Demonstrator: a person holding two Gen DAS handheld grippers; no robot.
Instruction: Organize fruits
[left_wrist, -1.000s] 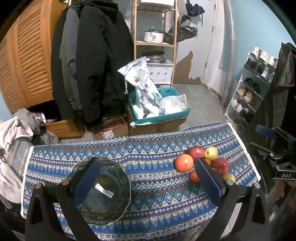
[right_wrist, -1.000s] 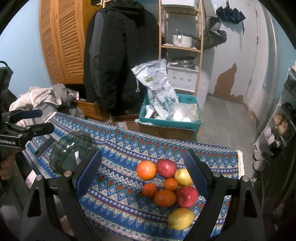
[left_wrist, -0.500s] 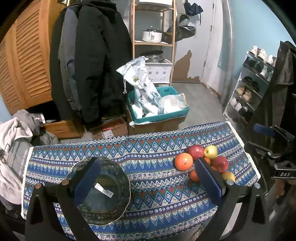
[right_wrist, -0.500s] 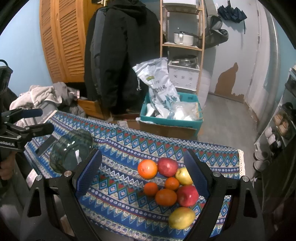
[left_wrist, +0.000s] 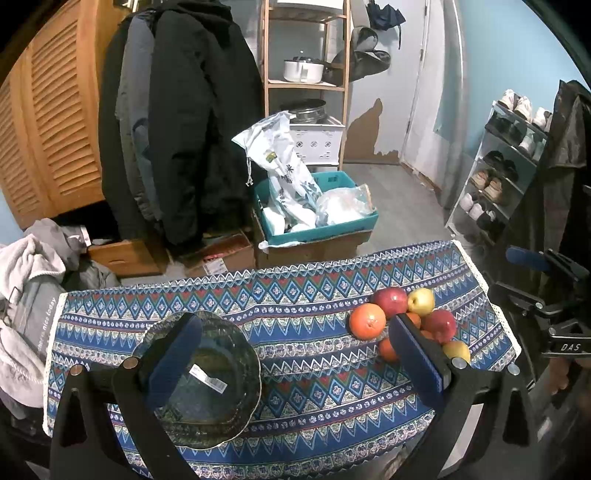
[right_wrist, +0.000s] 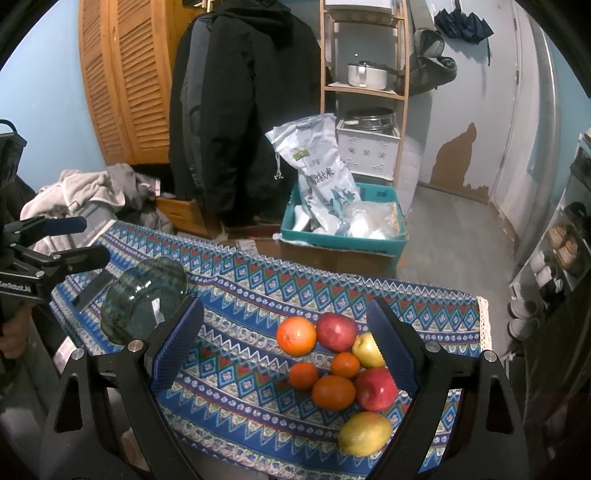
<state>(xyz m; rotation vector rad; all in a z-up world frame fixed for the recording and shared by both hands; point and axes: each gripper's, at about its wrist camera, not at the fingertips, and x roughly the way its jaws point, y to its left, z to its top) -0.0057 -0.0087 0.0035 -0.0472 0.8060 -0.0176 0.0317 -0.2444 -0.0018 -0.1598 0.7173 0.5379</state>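
"Starting with the biggest thing: what's on the patterned tablecloth (right_wrist: 236, 354)?"

"A glass bowl (left_wrist: 207, 384) at its left end, with nothing in it, well apart from the fruit (right_wrist: 334, 365) bunched at the right end."

"So nothing sorted yet?"

"Seemingly not. Apples, oranges and yellow fruit all lie touching in one cluster."

"And the grippers?"

"The left gripper (left_wrist: 295, 362) hangs spread wide over the bowl side, holding nothing. The right gripper (right_wrist: 288, 347) gapes over the cluster, likewise holding nothing."

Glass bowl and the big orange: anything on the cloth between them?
Nothing: between the glass bowl and the big orange, the right wrist view shows only bare patterned tablecloth.
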